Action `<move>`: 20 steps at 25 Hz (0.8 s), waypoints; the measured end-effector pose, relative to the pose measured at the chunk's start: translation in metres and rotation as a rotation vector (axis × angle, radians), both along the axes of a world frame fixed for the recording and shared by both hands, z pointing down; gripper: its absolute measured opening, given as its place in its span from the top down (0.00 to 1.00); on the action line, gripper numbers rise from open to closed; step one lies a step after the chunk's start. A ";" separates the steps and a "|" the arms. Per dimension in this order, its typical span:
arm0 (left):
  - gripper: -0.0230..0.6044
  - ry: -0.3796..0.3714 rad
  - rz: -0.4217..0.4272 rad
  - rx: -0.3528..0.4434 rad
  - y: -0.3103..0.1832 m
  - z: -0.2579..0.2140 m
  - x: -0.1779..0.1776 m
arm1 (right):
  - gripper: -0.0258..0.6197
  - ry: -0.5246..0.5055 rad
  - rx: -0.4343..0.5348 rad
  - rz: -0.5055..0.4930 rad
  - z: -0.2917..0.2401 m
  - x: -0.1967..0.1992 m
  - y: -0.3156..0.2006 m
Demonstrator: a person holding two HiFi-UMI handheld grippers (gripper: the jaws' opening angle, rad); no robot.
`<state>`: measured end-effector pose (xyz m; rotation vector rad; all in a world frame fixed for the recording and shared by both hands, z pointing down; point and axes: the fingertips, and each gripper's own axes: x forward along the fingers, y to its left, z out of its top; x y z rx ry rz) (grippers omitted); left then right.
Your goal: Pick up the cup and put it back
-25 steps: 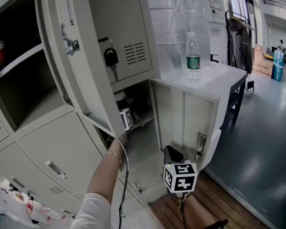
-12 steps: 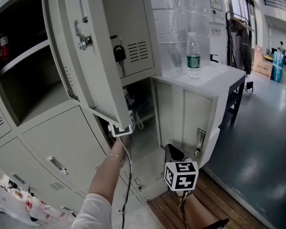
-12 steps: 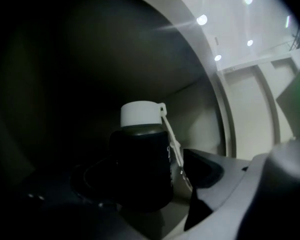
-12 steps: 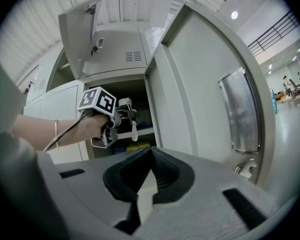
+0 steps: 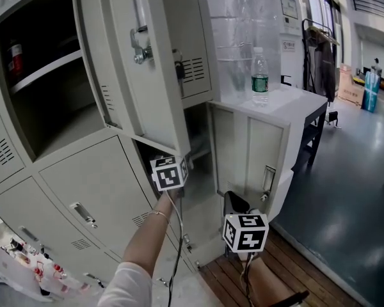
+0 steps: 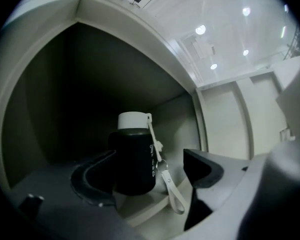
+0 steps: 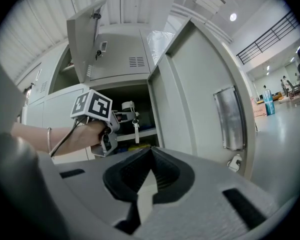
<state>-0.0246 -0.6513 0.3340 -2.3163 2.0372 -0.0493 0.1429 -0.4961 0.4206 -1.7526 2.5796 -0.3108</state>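
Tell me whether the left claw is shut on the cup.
No: the left claw is open, its jaws apart with the black cup standing between them.

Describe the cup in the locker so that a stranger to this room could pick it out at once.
In the bank of grey lockers, look in the open low compartment beside the white table. The cup stands inside, between the left gripper's open jaws: black, with a white lid and a white strap hanging at its side.
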 end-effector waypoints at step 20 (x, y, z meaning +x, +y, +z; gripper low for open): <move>0.33 0.103 0.160 -0.042 0.154 0.034 -0.002 | 0.97 0.025 0.009 0.071 -0.022 -0.011 0.083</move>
